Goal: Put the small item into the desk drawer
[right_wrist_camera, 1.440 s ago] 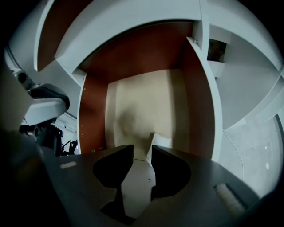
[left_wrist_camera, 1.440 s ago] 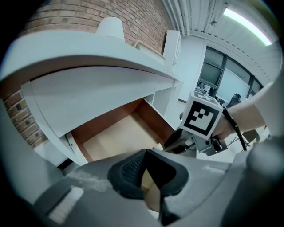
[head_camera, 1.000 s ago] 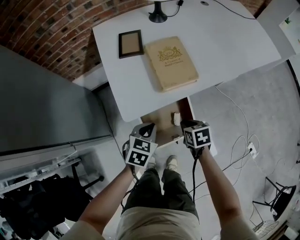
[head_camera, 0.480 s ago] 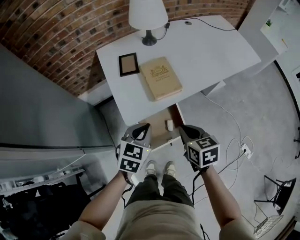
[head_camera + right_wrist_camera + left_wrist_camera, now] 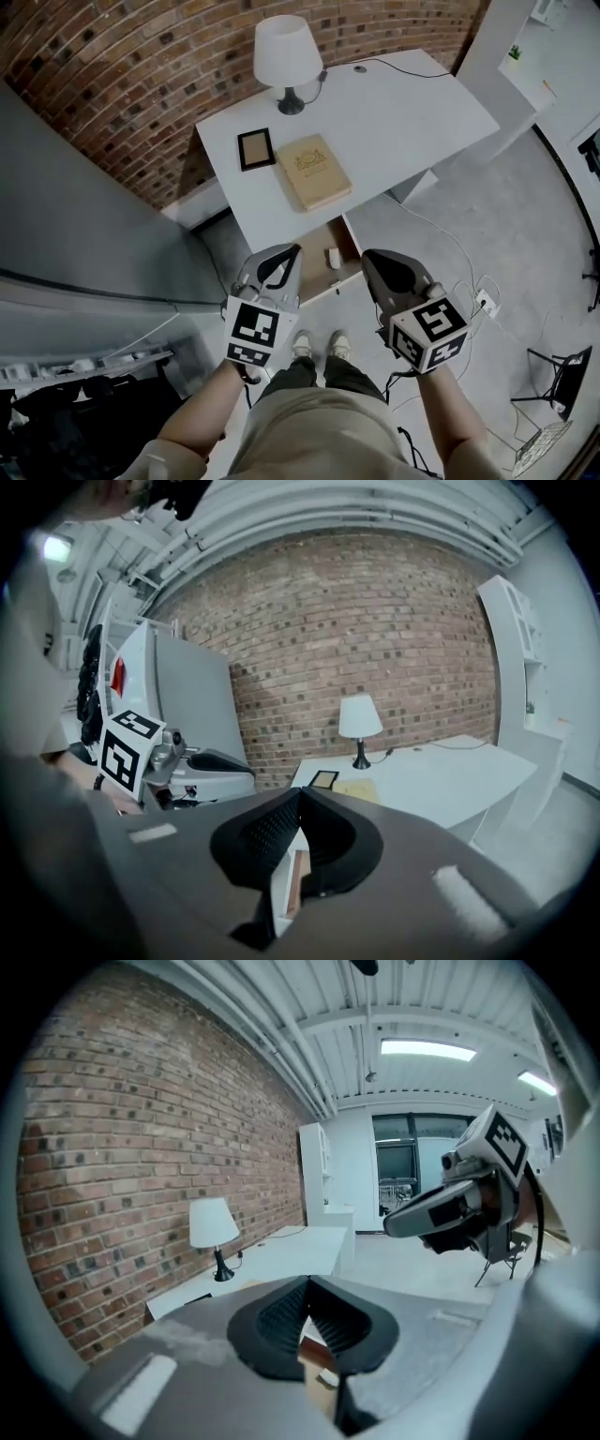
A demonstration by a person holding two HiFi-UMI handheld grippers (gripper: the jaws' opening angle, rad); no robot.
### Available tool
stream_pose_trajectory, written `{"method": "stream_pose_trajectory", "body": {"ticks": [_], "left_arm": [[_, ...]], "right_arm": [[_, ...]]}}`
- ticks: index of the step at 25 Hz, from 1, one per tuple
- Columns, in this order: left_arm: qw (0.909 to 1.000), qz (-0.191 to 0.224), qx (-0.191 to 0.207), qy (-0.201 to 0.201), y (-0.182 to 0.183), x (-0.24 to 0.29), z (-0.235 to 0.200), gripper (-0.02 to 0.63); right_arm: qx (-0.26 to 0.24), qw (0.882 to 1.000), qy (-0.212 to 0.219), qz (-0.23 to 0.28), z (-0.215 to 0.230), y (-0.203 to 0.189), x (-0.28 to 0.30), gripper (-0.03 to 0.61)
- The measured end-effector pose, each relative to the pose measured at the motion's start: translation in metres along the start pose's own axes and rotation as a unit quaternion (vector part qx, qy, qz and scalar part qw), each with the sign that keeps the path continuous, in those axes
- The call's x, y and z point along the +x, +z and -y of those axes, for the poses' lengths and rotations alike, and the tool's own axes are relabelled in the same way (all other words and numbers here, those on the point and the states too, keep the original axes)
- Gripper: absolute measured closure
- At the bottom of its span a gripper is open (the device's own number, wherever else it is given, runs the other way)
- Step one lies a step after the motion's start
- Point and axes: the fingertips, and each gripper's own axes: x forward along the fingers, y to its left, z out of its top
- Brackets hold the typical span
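While both grippers hang in the air on the person's side of the wide white rectangular desk, nothing is held in either of them. The left gripper has its two dark ribbed jaws pressed together at the tips, and its own view shows nothing between them. The right gripper is the same: jaws together and empty.

Under the near edge of the desk, the shallow brown wooden drawer stands pulled out. The small white oblong item lies inside it, on the drawer floor, so the placing looks already done, and I judge that pushing the drawer back under the desk is what remains.

From above, the item lies between the two gripper tips and below them, towards the desk. Its long axis seems to run from the desk's edge outward, along the drawer's depth, but it is too small to be sure. Neither gripper looks clearly nearer. The left one hangs over the drawer's front corner, so it may reach the front first.
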Motion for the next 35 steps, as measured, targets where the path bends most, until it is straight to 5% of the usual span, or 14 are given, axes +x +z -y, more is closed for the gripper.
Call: {"method": "stream_pose_trajectory", "body": {"ticks": [5, 9, 16, 35], "left_arm": [[0.9988, 0.044, 0.020, 0.005, 0.044, -0.033, 0.004, 0.612], [0.9967, 0.079, -0.003, 0.017, 0.073, -0.058, 0.008, 0.612], [0.9941, 0.106, 0.004, 0.024, 0.092, -0.081, 0.005, 0.612], [0.9924, 0.118, -0.022, 0.027, 0.105, -0.094, -0.012, 0.612]], "right_arm": [[-0.016, 0.998, -0.012, 0.055, -0.020, 0.038, -0.034, 0.575], [-0.042, 0.995, -0.017, 0.088, -0.035, 0.062, -0.057, 0.575], [-0.077, 0.988, -0.019, 0.132, -0.048, 0.100, -0.080, 0.575], [-0.056, 0.992, 0.003, 0.115, -0.057, 0.102, -0.065, 0.575]]}}
